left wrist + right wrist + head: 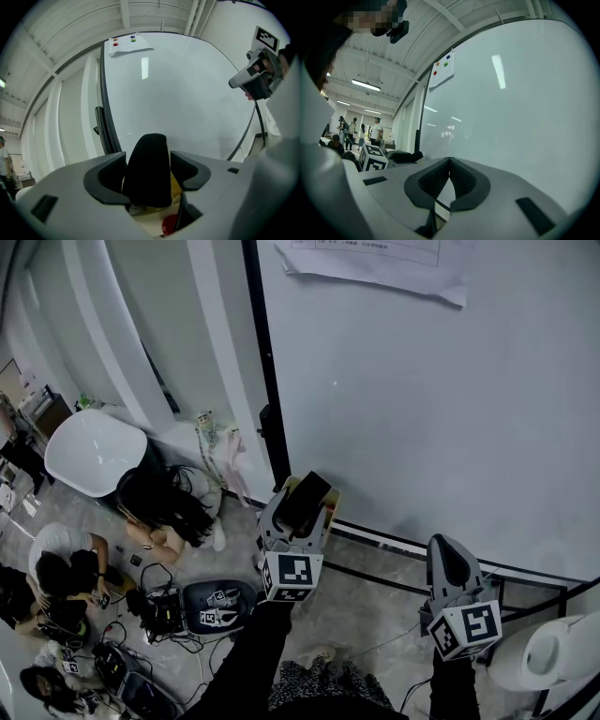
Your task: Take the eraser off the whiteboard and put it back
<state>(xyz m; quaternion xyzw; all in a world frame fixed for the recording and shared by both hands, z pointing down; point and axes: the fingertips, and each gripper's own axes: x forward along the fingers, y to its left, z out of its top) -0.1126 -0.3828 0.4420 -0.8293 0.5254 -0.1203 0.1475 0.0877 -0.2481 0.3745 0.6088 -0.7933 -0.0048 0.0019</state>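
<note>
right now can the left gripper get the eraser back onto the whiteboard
Probably yes: the left gripper holds the eraser facing the whiteboard, with nothing visible between them.

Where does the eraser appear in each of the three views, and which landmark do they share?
Head view: centre, eraser between the left gripper's jaws, near the whiteboard's lower edge.
Left gripper view: bottom centre, black, filling the jaws.
Right gripper view: probably the small dark shape at left; too small to confirm.
Shared landmark: the paper sheet at the whiteboard's top.
</note>
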